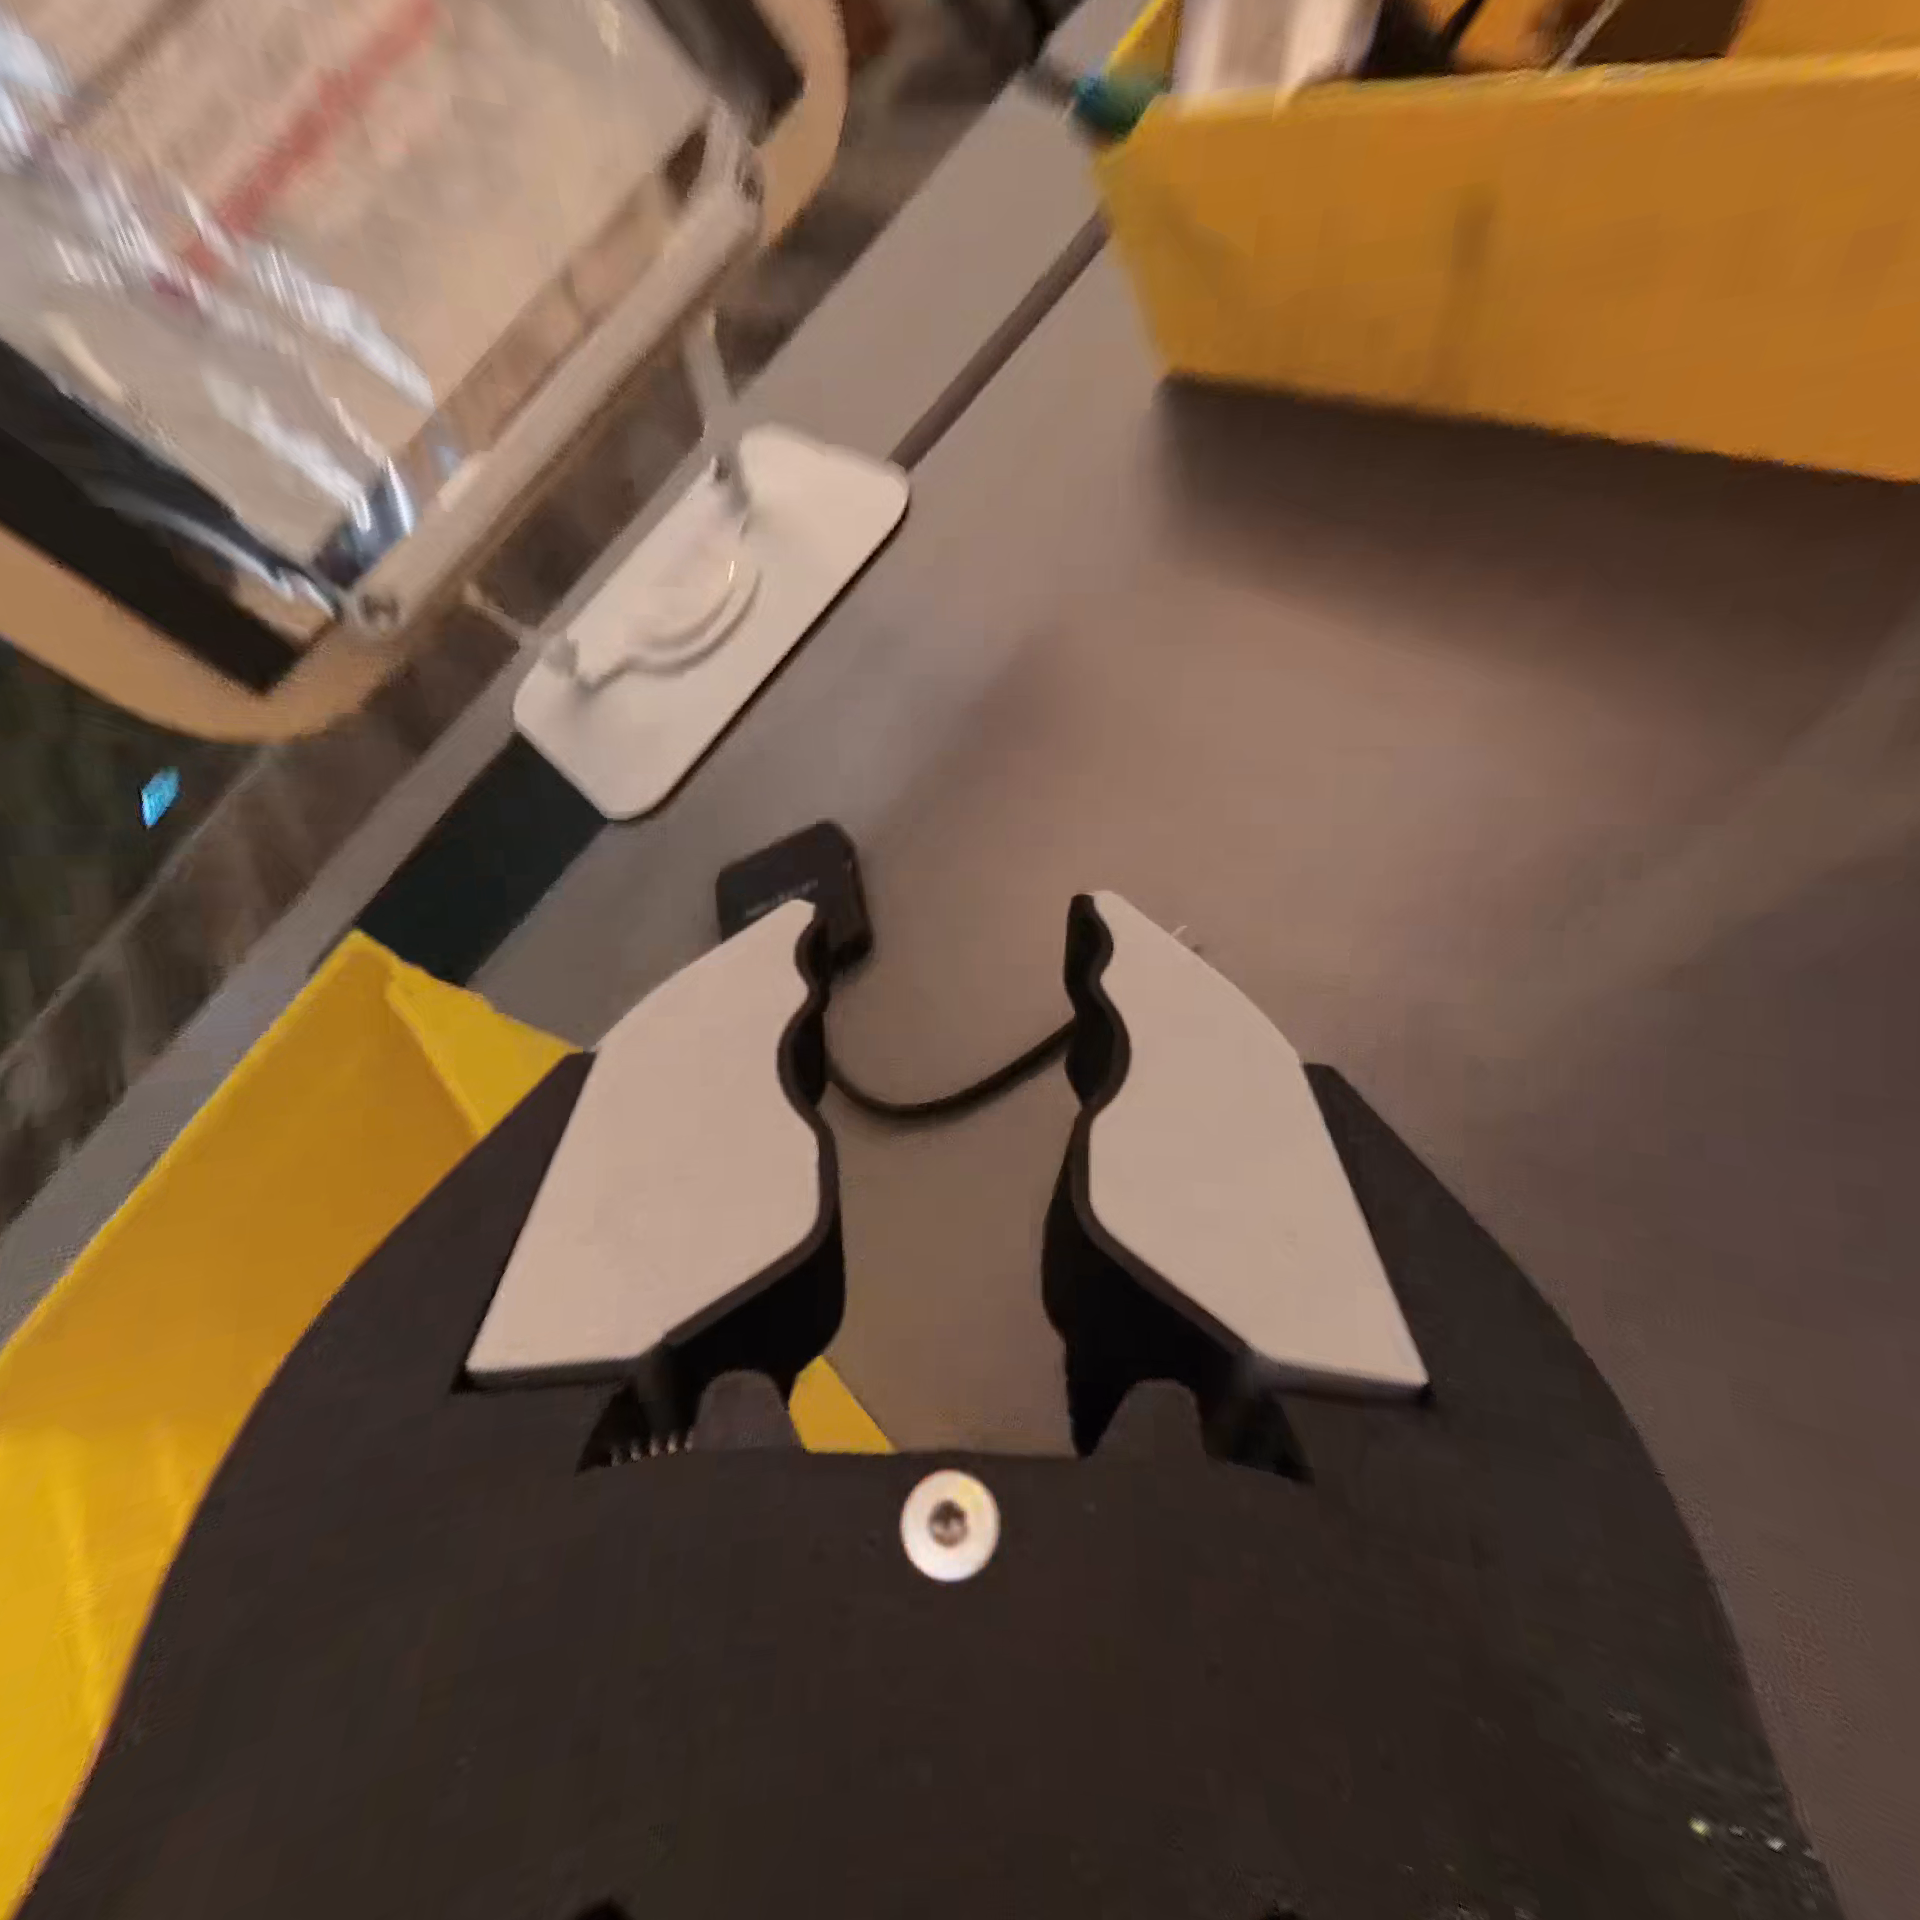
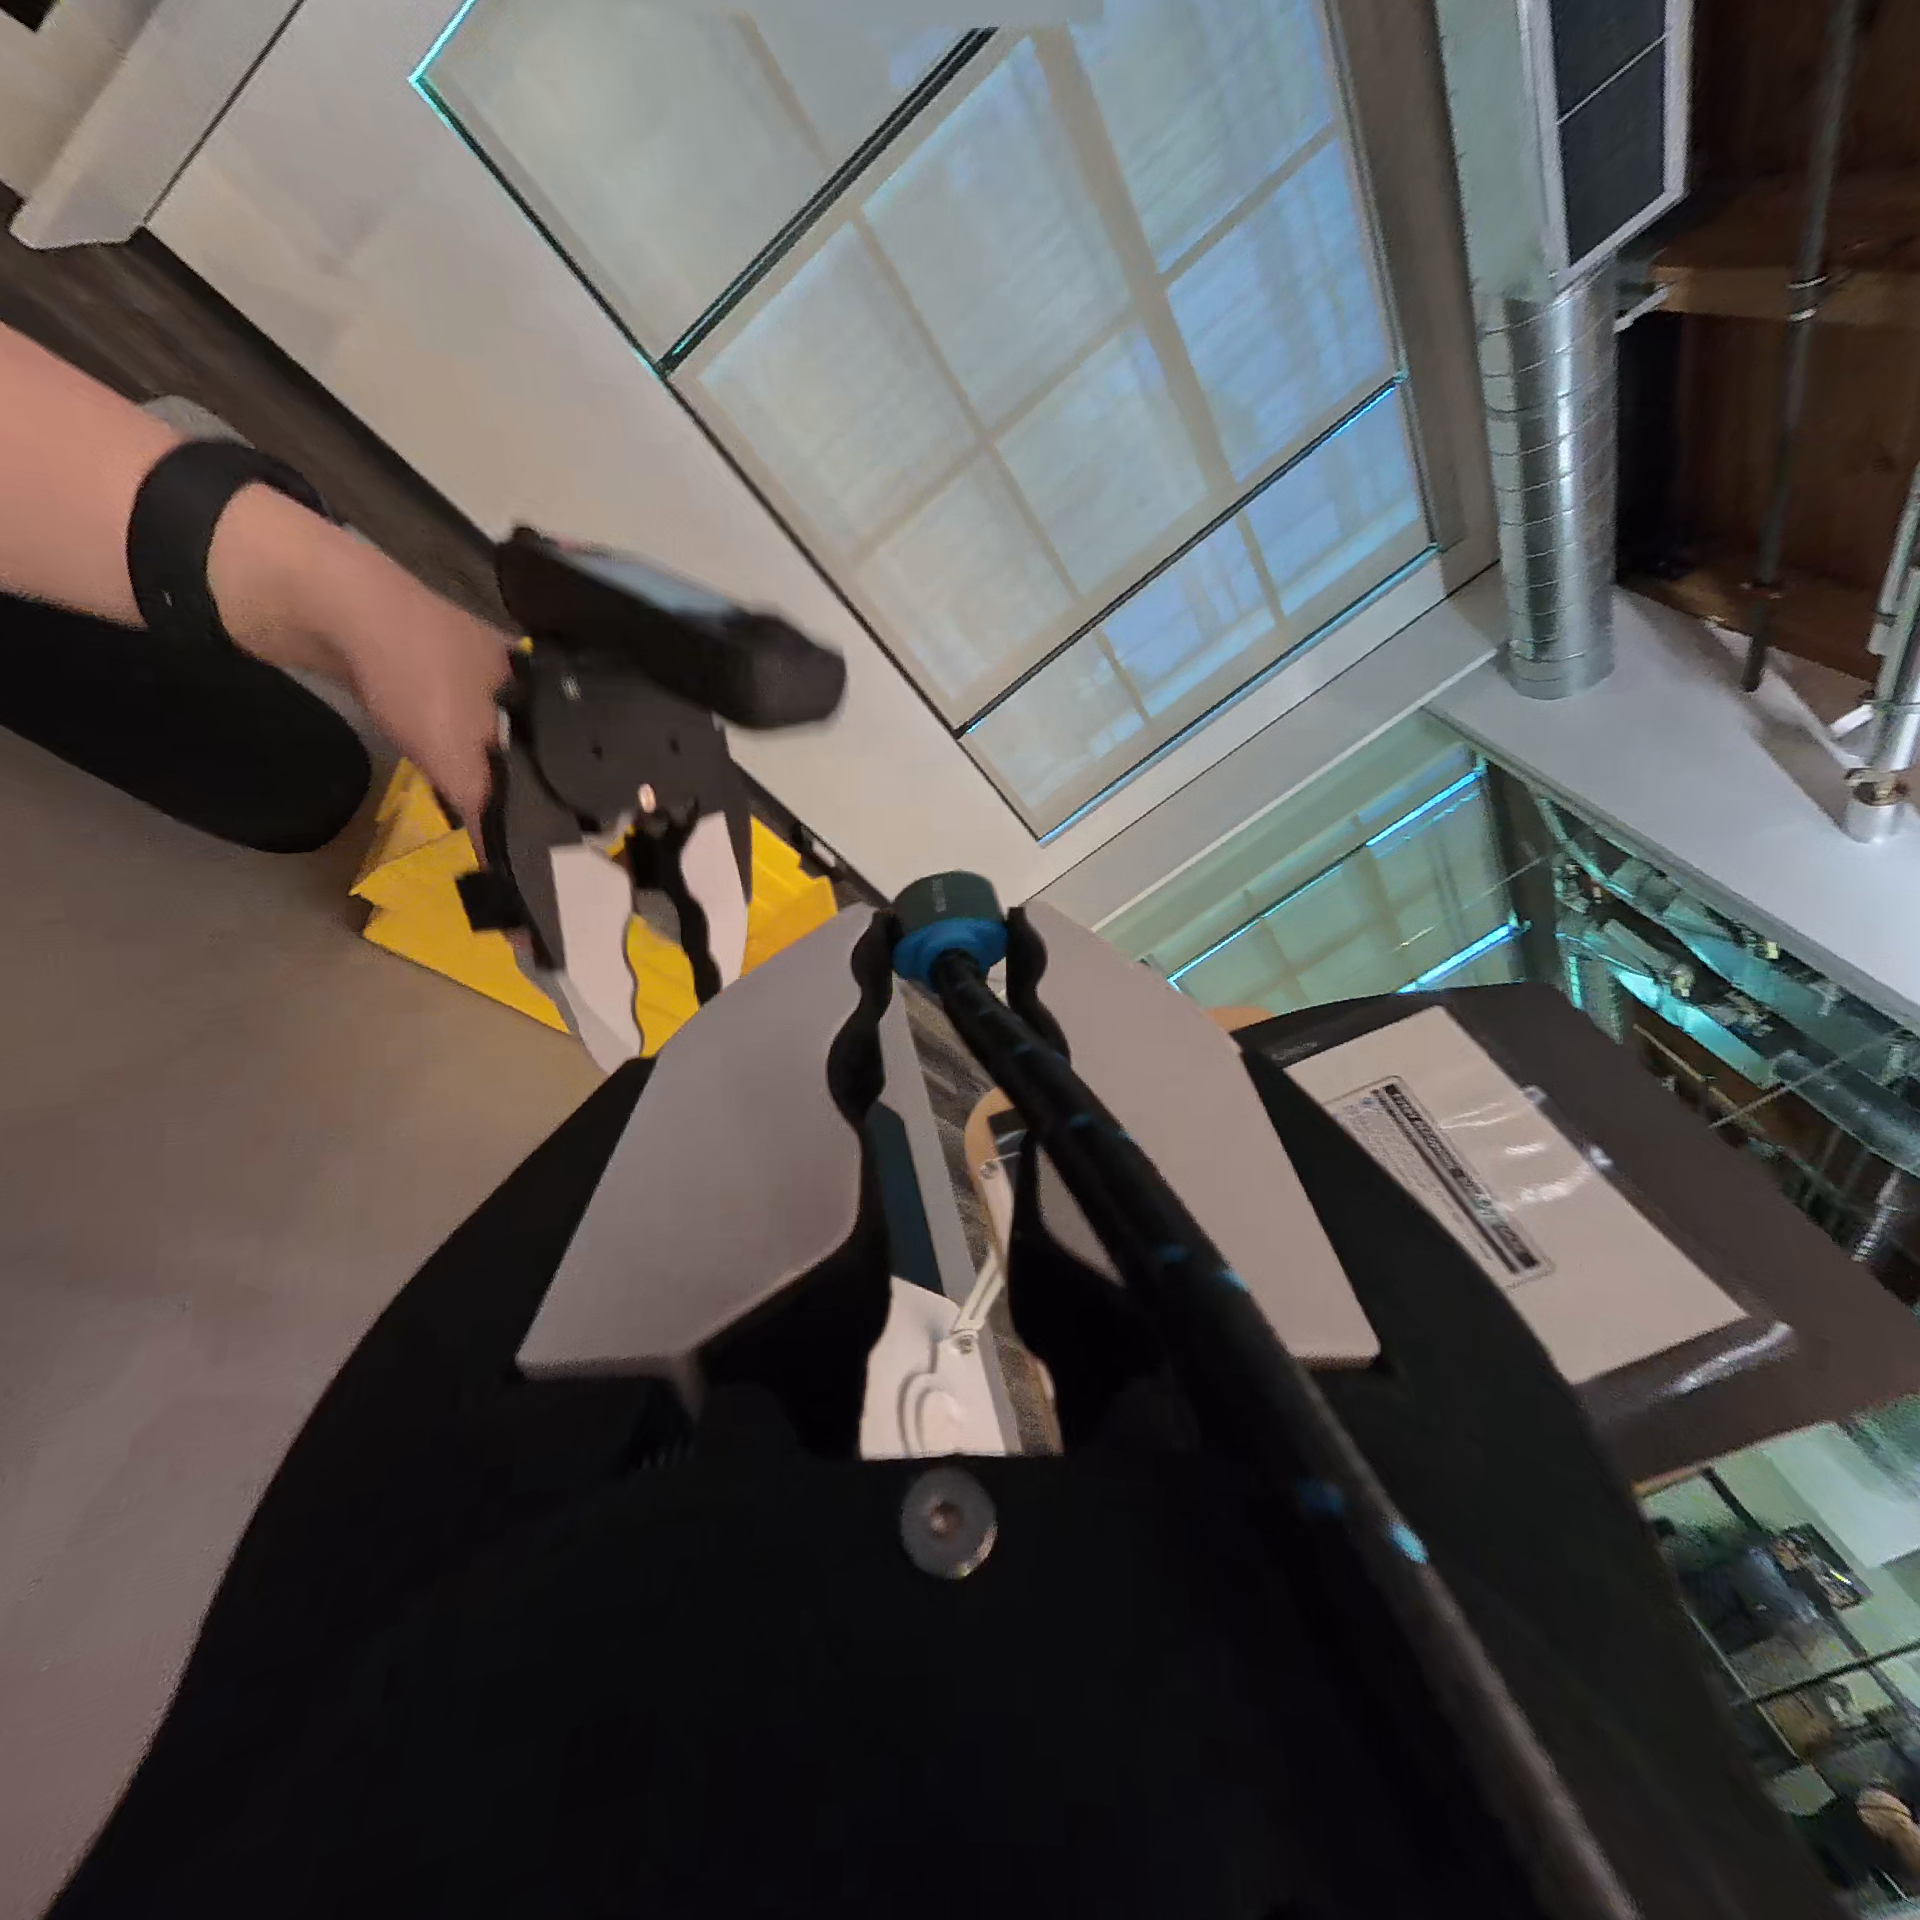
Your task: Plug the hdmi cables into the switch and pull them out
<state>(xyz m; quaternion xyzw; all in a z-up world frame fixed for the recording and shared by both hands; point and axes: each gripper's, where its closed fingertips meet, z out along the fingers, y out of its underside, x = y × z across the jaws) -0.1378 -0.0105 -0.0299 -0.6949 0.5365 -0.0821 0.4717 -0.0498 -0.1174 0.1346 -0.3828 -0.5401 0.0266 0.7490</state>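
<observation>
HDMI cable [image 2: 1081, 1132]: stiff braided black cord, lower centre of right wrist view; plug end [image 2: 948, 925] clamped in right gripper [image 2: 951, 935].
Switch [image 1: 795, 894]: small, light black box, mid-frame on table [image 1: 1351, 831]; likely slides when pushed.
Left gripper [image 1: 940, 925]: jaws apart, empty.
Hold: grip the rigid plug body, not the cord.

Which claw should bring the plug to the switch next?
Right. The right claw is already shut on the HDMI cable's plug, lifted off the table. The left claw is open and empty, nearest the switch, so it could steady that instead.
</observation>
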